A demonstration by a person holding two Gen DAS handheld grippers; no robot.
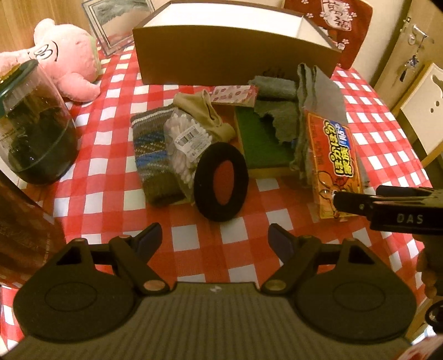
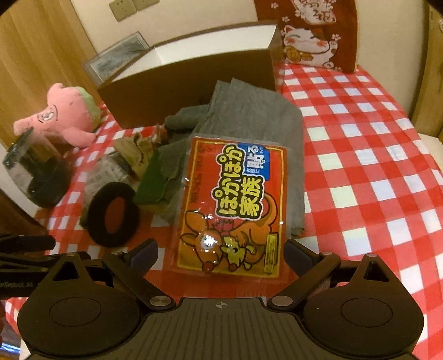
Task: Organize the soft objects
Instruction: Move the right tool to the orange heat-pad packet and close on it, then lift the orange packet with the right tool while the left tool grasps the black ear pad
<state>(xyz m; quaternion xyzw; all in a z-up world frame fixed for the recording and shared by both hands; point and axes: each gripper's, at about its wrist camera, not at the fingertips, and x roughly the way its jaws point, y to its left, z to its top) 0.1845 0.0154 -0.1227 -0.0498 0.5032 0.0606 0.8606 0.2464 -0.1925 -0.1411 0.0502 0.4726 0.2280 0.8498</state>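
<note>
A pile of soft things lies on the checked table before a brown box (image 1: 235, 55) (image 2: 193, 83). It holds a black foam ring (image 1: 220, 181) (image 2: 113, 214), a striped knit piece (image 1: 155, 155), a bag of cotton swabs (image 1: 185, 141), a beige sock (image 1: 205, 110), grey cloths (image 1: 279, 116) (image 2: 249, 116), a green sponge pad (image 1: 263, 144) (image 2: 152, 182) and an orange heat-pack packet (image 1: 335, 163) (image 2: 235, 210). My left gripper (image 1: 214, 239) is open and empty, just short of the ring. My right gripper (image 2: 220, 253) is open, its fingertips on either side of the packet's near end.
A pink plush toy (image 1: 66, 58) (image 2: 66, 116) lies at the back left. A glass jar (image 1: 33, 130) (image 2: 36, 177) stands left. A picture frame (image 1: 116, 25) leans behind the box. A red cat-print cushion (image 2: 307, 33) sits at the back right. The red-checked cloth (image 2: 373, 166) runs right.
</note>
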